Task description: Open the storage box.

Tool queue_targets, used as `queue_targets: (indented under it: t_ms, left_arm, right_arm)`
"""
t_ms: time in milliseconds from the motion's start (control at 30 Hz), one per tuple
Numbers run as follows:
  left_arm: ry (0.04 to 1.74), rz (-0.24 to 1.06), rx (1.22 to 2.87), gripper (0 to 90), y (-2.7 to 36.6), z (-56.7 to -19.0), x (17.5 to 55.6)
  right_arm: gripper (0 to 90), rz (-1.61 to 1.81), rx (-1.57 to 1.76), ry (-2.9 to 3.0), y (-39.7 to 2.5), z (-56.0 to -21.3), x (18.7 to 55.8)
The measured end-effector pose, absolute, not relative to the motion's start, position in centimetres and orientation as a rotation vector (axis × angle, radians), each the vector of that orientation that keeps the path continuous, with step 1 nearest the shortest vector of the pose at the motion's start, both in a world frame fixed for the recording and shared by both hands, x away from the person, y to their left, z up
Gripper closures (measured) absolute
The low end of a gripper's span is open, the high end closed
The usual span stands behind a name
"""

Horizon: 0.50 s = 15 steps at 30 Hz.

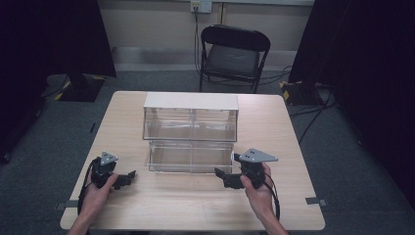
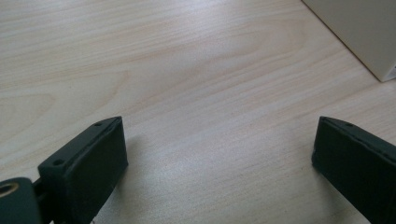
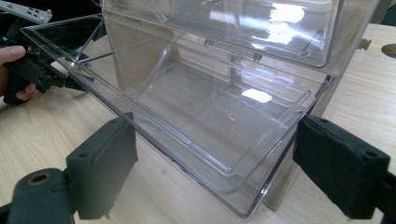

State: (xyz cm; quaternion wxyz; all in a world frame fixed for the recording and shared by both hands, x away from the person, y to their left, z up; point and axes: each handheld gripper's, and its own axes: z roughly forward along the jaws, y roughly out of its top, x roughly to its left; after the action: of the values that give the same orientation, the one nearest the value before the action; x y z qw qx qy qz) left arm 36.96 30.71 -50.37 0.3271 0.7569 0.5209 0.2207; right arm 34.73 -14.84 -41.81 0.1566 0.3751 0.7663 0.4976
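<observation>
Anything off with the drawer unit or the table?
Only the lower drawer of the clear drawer unit: it is pulled or tipped out and looks empty, while the upper one is shut. No spill or damage visible.

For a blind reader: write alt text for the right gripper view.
An open clear drawer tilts out of a clear bin unit on a wooden table, the right claw open before it. Far left, a hand holds the left claw.
</observation>
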Motion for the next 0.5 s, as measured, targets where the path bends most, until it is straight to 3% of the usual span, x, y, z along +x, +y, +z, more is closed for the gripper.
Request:
queue_targets:
  t_ms: [500]
  left_arm:
    - [1.364, 0.578, 1.983, 2.7, 30.72, -50.37, 36.96]
  right_arm:
    - [13.9, 1.431, 1.081, 2.175, -14.87, -41.65, 34.85]
